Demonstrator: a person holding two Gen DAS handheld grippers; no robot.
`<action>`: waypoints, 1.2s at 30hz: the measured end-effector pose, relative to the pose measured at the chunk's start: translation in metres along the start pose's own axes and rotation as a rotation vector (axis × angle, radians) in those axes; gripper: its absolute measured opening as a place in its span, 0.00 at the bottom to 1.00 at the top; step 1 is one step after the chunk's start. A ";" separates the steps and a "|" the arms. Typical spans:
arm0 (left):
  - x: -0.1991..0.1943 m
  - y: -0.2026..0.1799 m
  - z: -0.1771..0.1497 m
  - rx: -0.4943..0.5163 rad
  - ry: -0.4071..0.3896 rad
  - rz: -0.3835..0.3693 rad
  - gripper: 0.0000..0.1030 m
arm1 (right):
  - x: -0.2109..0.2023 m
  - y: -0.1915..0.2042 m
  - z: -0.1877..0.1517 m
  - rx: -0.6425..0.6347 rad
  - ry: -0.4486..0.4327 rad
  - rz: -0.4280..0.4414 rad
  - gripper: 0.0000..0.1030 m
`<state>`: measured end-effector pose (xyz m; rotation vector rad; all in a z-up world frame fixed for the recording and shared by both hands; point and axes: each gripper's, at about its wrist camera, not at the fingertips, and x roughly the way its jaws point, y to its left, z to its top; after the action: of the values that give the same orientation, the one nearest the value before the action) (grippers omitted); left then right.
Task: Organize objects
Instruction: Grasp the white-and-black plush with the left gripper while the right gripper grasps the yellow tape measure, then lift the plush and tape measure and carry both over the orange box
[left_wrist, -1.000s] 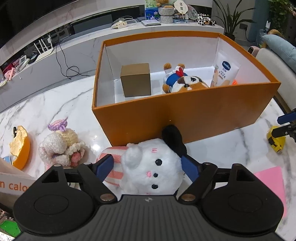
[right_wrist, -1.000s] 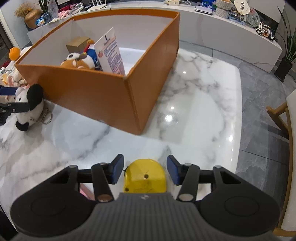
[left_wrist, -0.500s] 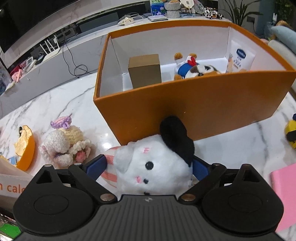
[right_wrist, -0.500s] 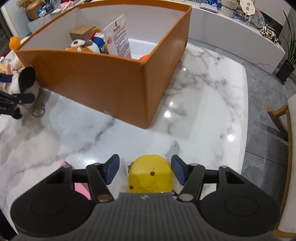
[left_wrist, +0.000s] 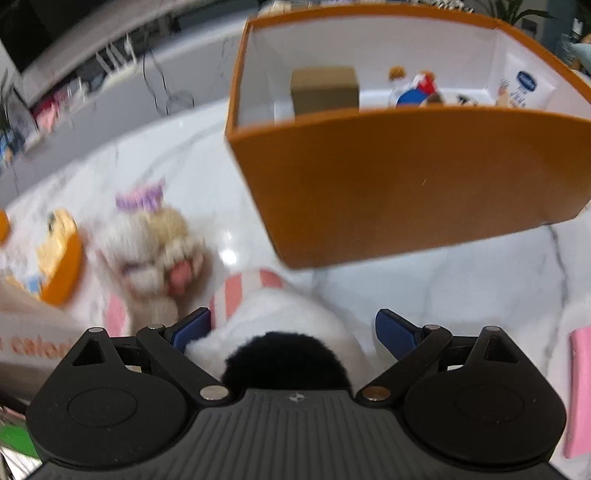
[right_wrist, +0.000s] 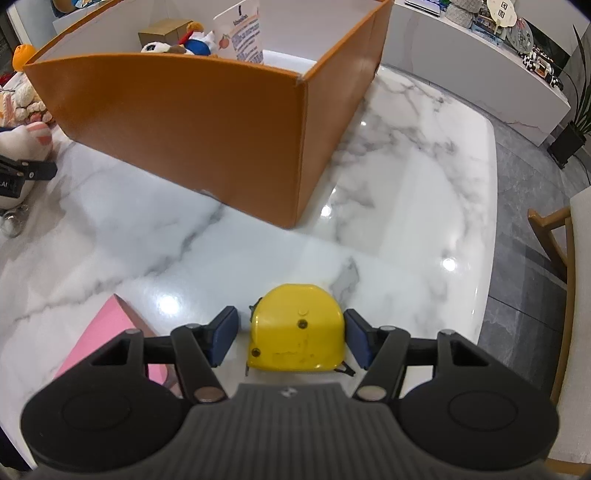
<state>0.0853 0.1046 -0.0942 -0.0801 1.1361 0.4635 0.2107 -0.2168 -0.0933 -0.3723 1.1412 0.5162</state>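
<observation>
A white plush (left_wrist: 288, 317) with a black ear and a pink-striped part lies on the marble table in front of the orange box (left_wrist: 406, 177). My left gripper (left_wrist: 293, 326) stands open around it. The left pad touches its fur and the right pad is apart from it. In the right wrist view a yellow tape measure (right_wrist: 297, 326) lies flat on the table between the pads of my right gripper (right_wrist: 291, 332). That gripper is open, with a gap at the left pad. The plush (right_wrist: 22, 140) also shows at the far left there.
Inside the box are a brown carton (left_wrist: 325, 88), a small plush (left_wrist: 413, 88) and a lotion tube (left_wrist: 521, 88). A crochet toy (left_wrist: 155, 251) and an orange item (left_wrist: 61, 258) lie left of the plush. A pink sheet (right_wrist: 107, 332) lies beside the tape measure. A chair (right_wrist: 554, 240) stands at the right.
My left gripper has sunk over the plush, which now fills the space near the camera, and its jaws spread a little wider. The right jaws widened around the tape measure.
</observation>
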 end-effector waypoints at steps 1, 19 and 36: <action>0.001 0.002 -0.001 -0.010 0.015 -0.009 1.00 | 0.000 0.001 0.000 0.000 0.000 -0.001 0.63; -0.014 0.002 -0.015 -0.017 0.114 -0.074 0.81 | -0.001 -0.001 0.002 0.023 0.027 0.014 0.54; -0.068 0.009 -0.001 -0.031 -0.021 -0.188 0.80 | -0.044 -0.004 0.012 0.075 -0.074 0.073 0.54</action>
<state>0.0583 0.0911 -0.0329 -0.2063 1.0890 0.3136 0.2078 -0.2223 -0.0479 -0.2453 1.1021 0.5455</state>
